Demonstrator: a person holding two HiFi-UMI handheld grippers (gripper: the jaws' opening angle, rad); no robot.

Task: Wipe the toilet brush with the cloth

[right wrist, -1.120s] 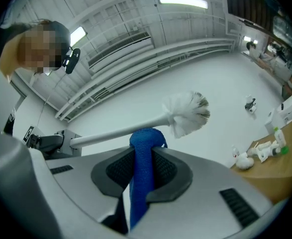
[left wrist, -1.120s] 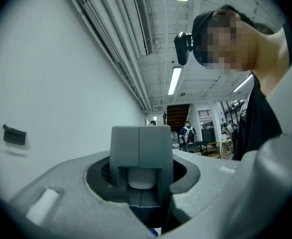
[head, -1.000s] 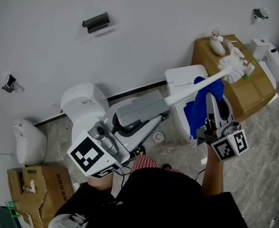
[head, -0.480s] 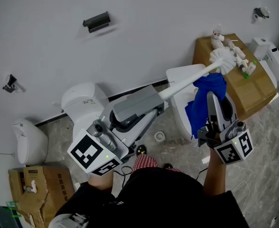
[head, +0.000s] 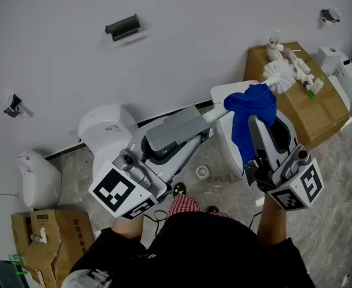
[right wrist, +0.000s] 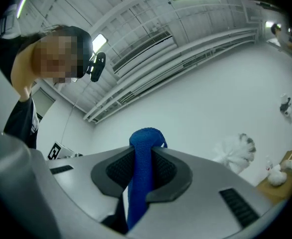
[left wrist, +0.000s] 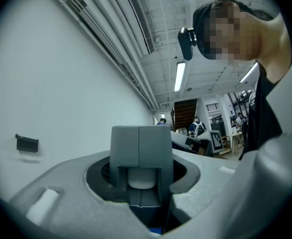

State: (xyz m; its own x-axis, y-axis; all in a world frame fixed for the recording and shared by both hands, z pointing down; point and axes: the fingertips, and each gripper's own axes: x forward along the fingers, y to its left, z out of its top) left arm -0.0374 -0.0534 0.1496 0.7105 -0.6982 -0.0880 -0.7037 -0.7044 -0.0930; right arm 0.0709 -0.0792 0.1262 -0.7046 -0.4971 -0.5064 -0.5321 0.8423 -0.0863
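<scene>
The left tool was pressed tight on the toilet brush handle, holding it level so it would not wobble; the right tool pinched the blue cloth, draped over the handle just beside the bristles, looking ready to rub.

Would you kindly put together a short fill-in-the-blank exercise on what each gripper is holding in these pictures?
1. The right gripper is shut on a ___ cloth.
2. The left gripper grips the toilet brush by its ___.
3. In the head view, the brush's white bristles show against a brown ___ box.

Missing words: blue; handle; cardboard
</scene>
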